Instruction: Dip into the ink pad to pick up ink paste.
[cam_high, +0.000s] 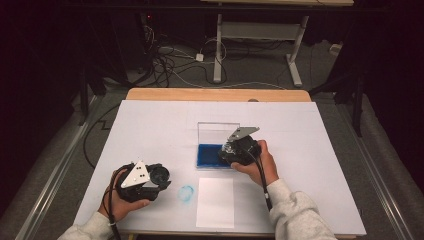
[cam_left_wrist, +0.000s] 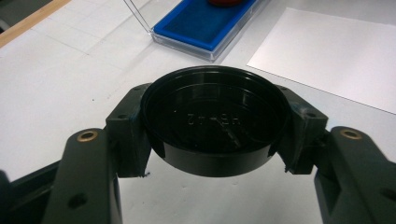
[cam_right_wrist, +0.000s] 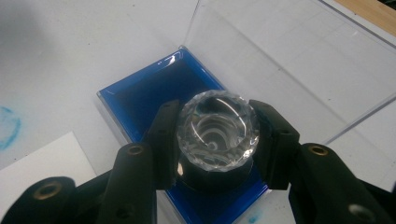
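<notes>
Both hands low over the surface (cam_high: 150, 120), each gripping something.
Left gripper (cam_left_wrist: 215, 140) fingers clamp a black lid (cam_left_wrist: 215, 119); right gripper (cam_right_wrist: 217, 140) fingers clamp a clear-topped stamp (cam_right_wrist: 217, 130) over the blue tray (cam_right_wrist: 140, 102).

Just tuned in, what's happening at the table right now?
A person works with two hand-held grippers. The left gripper is shut on a round black lid, held near the table's front edge. The right gripper is shut on a faceted glass stamp, held over the blue pad of an open clear case. A white sheet lies in front, beside a blue smudge.
</notes>
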